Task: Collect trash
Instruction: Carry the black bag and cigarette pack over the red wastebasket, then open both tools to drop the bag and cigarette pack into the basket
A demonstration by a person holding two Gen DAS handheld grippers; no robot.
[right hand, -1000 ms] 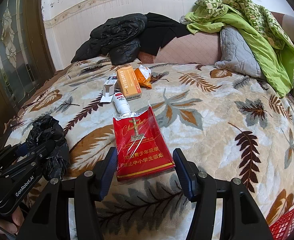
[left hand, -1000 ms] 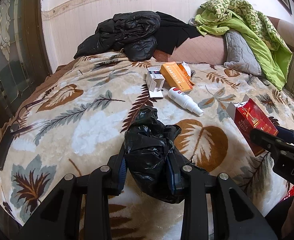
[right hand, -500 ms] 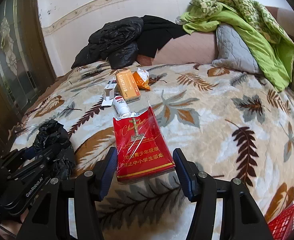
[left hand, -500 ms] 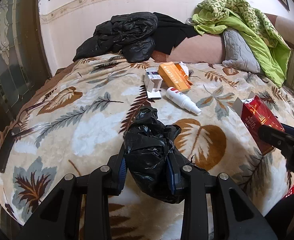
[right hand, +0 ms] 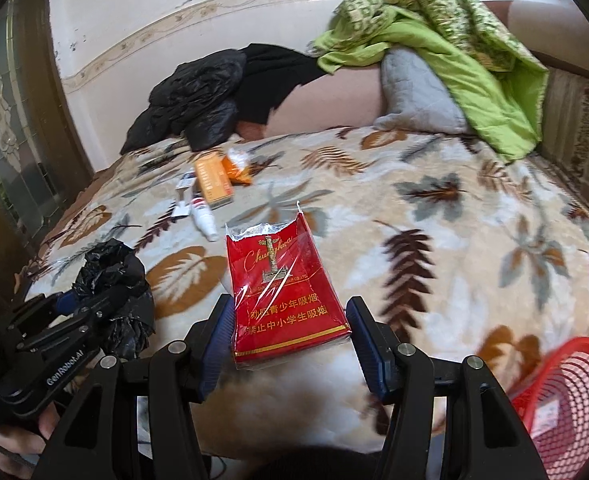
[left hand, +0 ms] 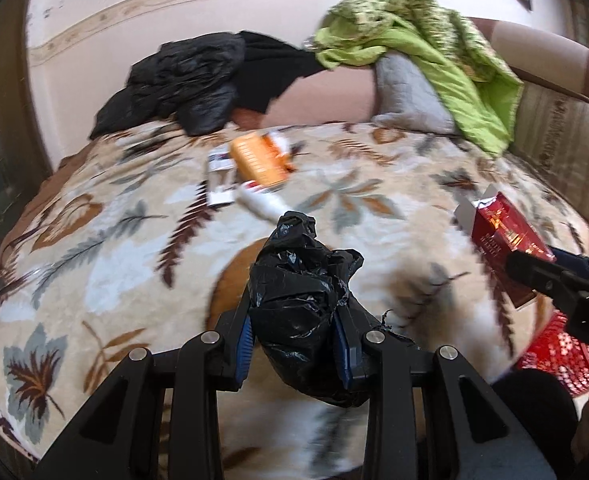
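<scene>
Left gripper [left hand: 296, 332]: my jaws clamped on crumpled black bag [left hand: 302, 300], held above bed [left hand: 106, 240]; bag long axis runs away from camera, twisted end forward. Right gripper [right hand: 290, 336]: my jaws clamped on red cigarette carton [right hand: 282, 292], long axis along fingers, torn open end pointing away. Label reads "Chunghwa"; yellow Chinese warning text below. Red mesh basket [right hand: 566, 400] at lower right. On bed farther off: orange box [right hand: 212, 182], white bottle [right hand: 204, 220]. Left unit marked "GenRobot.AI".

Crinkled glossy black plastic bag [left hand: 302, 300]; red carton [right hand: 284, 292] in shiny clear film; plush matt leaf-print blanket [right hand: 434, 240]; red plastic mesh basket [right hand: 566, 396].
</scene>
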